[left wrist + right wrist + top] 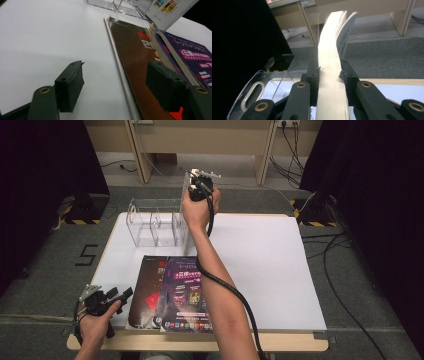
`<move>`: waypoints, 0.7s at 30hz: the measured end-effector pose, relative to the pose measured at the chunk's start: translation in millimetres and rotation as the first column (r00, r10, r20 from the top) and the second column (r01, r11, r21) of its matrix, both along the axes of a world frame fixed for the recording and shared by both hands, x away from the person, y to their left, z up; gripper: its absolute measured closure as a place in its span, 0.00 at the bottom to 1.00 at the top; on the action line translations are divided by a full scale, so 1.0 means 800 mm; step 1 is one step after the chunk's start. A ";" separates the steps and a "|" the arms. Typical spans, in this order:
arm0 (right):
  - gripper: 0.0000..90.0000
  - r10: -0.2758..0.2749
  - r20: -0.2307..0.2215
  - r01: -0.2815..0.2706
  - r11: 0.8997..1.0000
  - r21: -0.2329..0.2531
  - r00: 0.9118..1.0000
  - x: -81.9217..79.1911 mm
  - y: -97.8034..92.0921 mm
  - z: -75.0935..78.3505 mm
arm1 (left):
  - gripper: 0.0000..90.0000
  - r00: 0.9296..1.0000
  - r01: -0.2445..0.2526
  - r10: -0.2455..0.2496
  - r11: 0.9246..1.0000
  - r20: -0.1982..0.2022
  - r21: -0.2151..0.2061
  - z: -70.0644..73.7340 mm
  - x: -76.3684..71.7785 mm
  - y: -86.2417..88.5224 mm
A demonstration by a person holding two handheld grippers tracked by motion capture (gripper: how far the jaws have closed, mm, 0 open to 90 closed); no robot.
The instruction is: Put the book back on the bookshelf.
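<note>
Right forearm stretched far across the white table (pixel 270 265), wrist cocked up, right gripper (pixel 199 184) raised above the clear acrylic rack (pixel 150 222) at the far left of the tabletop. Clamped in it — a magazine (pixel 331 75), held upright on edge, seen edge-on in the right gripper view with its pages fanning slightly at the top. Jaws closed tight against both sides of the paper block, pads pressed flat. In the high view, mostly hidden behind the hand, above the right end of the rack; whether touching the rack, cannot tell. In the left gripper view, back cover (pixel 166 11) visible at the top right, with small coloured pictures, print too small to read.

Left hand (pixel 95 322) low at the near left corner of the table, left gripper (pixel 116 296) pointing right toward two magazines lying flat. Jaws wide apart, nothing between them — one pad over bare table, the other over the cover of the brown magazine (pixel 140 65).

Brown magazine with red and white characters, partly cut off, a "2" legible. Purple magazine (pixel 186 292) lying partly on top of it, to its right, Chinese title in a pink band, a row of small icons along the near edge. A "5" marked on the floor (pixel 86 255) left of the table.
</note>
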State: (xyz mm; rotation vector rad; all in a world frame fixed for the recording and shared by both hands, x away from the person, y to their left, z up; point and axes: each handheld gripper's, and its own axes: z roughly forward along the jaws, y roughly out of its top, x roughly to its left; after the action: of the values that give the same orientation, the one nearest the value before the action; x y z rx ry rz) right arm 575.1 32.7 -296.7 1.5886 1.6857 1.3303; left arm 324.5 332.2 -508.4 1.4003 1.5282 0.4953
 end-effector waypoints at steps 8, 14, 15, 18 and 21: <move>0.82 -0.002 0.029 0.001 0.999 0.032 1.000 0.002 -0.003 0.000 | 0.33 1.000 0.005 -0.005 1.000 0.000 -0.001 0.000 0.000 -0.001; 0.82 -0.007 0.037 0.006 1.000 0.019 0.999 0.003 0.001 -0.004 | 0.33 1.000 -0.001 0.001 1.000 0.002 -0.003 0.000 0.000 0.002; 0.82 -0.009 0.039 0.009 1.000 0.008 0.999 0.002 0.002 -0.004 | 0.33 1.000 -0.001 0.001 1.000 0.001 -0.003 0.000 0.000 0.002; 0.81 -0.009 0.043 0.010 1.000 -0.027 0.999 -0.001 0.002 -0.005 | 0.33 1.000 0.002 -0.002 1.000 0.001 -0.001 0.000 0.000 0.001; 0.81 0.003 0.046 -0.001 0.999 -0.044 0.999 -0.003 0.002 -0.005 | 0.33 1.000 0.004 -0.004 1.000 0.003 0.001 0.000 0.000 0.000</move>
State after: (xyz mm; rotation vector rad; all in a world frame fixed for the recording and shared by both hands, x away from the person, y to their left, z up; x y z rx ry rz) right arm 572.4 34.1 -300.9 1.5201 1.6779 1.3125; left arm 324.1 332.0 -508.0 1.4024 1.5230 0.4949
